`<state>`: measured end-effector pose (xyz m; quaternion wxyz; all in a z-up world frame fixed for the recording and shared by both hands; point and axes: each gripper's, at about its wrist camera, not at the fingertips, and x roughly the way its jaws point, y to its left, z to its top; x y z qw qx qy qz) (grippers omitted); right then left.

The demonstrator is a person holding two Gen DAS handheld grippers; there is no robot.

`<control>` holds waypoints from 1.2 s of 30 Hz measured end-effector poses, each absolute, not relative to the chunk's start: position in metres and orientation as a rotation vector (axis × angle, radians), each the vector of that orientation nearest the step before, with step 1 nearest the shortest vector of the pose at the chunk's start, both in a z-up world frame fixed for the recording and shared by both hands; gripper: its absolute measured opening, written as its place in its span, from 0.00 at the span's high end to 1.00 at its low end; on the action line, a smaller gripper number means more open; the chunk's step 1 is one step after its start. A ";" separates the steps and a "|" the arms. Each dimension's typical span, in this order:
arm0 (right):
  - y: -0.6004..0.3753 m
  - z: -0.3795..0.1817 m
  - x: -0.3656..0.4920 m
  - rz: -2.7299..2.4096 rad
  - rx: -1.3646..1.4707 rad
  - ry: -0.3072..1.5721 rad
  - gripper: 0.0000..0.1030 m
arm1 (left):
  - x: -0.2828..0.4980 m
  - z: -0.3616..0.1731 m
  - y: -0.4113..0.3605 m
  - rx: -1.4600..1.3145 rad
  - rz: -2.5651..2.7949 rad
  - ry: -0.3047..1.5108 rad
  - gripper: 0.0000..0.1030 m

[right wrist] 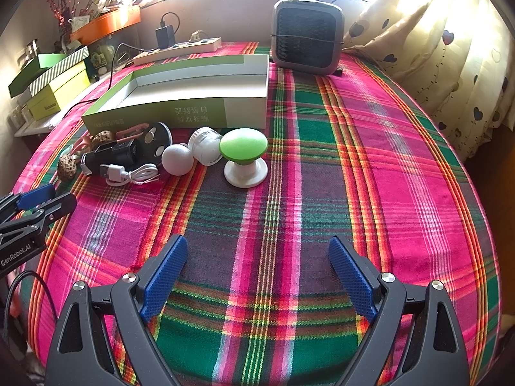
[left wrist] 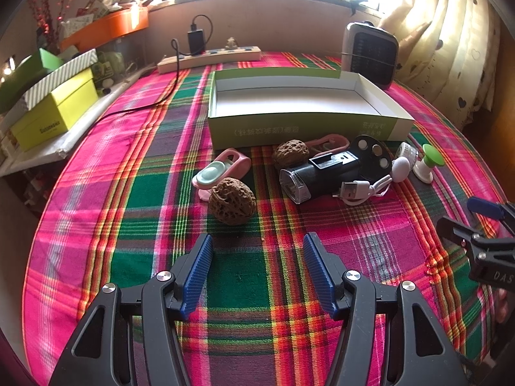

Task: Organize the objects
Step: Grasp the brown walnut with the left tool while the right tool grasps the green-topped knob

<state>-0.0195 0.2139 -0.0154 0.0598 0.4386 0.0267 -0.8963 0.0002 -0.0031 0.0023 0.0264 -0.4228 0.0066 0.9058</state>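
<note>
left gripper (left wrist: 257,251): ribbed blue pads spread, lower centre | wrinkled walnut (left wrist: 232,200) just above | right gripper (right wrist: 257,254): spread over plaid cloth (right wrist: 402,167) | smooth green-capped knob (right wrist: 244,157) upper centre

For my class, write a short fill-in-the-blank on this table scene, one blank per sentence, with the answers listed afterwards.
1. The green box holds ____ objects so far.
2. The number of walnuts lying on the cloth is ____.
3. The left claw has its jaws ____.
4. The cap of the mushroom-shaped toy is coloured ____.

Answers: no; two; open; green
</note>
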 end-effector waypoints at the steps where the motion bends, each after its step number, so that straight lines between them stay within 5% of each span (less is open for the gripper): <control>1: 0.217 -0.016 -0.021 -2.705 1.327 0.066 0.13 | 0.002 0.004 -0.004 -1.307 2.795 0.021 0.44; 29: 0.211 -0.013 -0.075 -2.629 1.306 0.133 0.24 | -0.036 0.003 -0.036 -1.308 2.784 -0.097 0.44; 36: 0.213 -0.013 -0.079 -2.640 1.297 0.153 0.36 | -0.039 0.003 -0.037 -1.306 2.796 -0.108 0.51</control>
